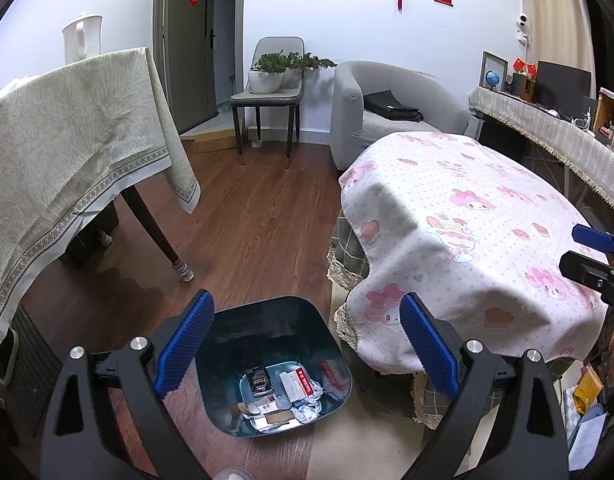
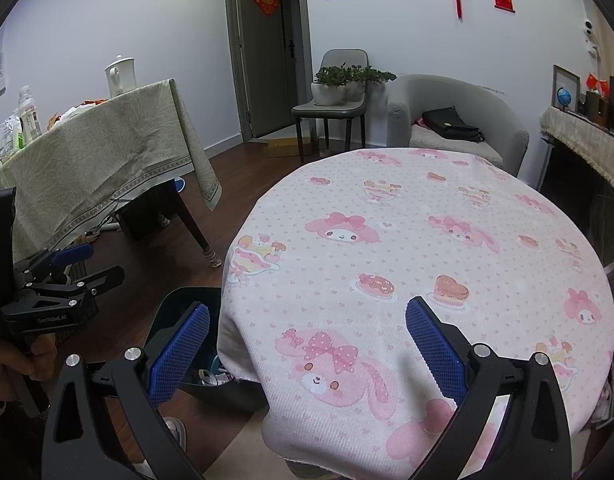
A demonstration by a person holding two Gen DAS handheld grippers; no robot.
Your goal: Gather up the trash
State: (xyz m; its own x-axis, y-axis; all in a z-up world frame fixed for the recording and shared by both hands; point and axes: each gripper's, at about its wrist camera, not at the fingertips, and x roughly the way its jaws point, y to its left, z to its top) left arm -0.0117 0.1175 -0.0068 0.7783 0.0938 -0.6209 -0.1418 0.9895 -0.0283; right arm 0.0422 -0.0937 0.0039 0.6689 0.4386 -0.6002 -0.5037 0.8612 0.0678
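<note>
Trash bin (image 1: 275,364), dark teal, on the wood floor just beside the round table with pink cartoon cloth (image 1: 467,224); wrappers and crumpled foil (image 1: 285,394) lie at its bottom. Left gripper (image 1: 303,344) poised above the bin, blue pads spread wide, nothing held. Right gripper (image 2: 307,348) over the tablecloth, fingers likewise apart and empty. A hand (image 2: 15,354) grips the left tool's handle.

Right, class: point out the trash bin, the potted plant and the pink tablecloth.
trash bin (image 1: 339,354), left wrist view, on its right inner wall.
potted plant (image 1: 264,79), left wrist view, on its white pot.
pink tablecloth (image 2: 411,248), right wrist view, on its flat top.
</note>
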